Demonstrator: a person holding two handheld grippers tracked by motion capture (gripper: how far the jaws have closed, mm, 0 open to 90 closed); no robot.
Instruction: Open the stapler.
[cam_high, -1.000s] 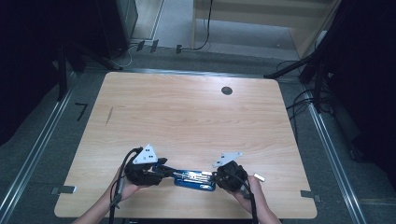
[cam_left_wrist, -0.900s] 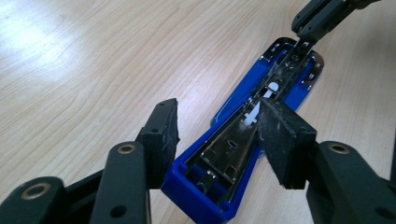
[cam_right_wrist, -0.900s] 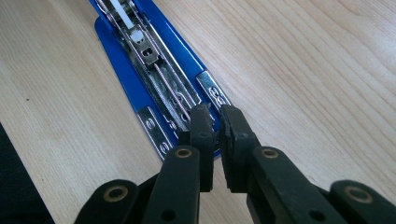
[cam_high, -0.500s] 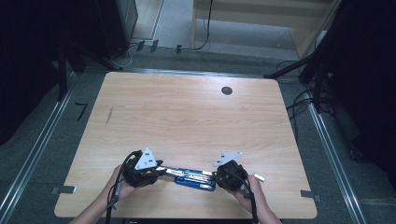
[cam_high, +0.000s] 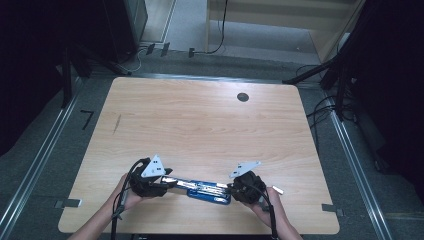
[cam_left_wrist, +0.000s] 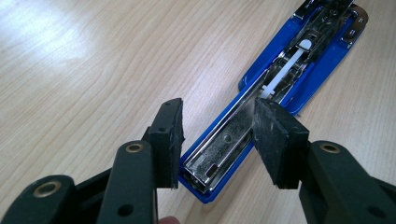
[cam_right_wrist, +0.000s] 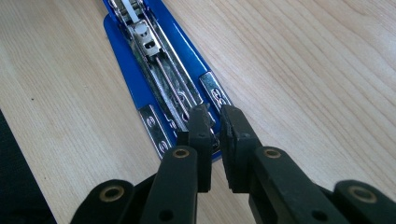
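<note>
While R gripper pinches stapler, L gripper just reopened.

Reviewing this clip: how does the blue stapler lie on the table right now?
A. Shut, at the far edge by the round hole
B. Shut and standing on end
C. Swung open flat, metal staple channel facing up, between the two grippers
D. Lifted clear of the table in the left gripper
C: the blue stapler lies opened out flat on the table, its metal staple channel bare and facing up, with the left gripper at one end and the right gripper at the other.
</note>
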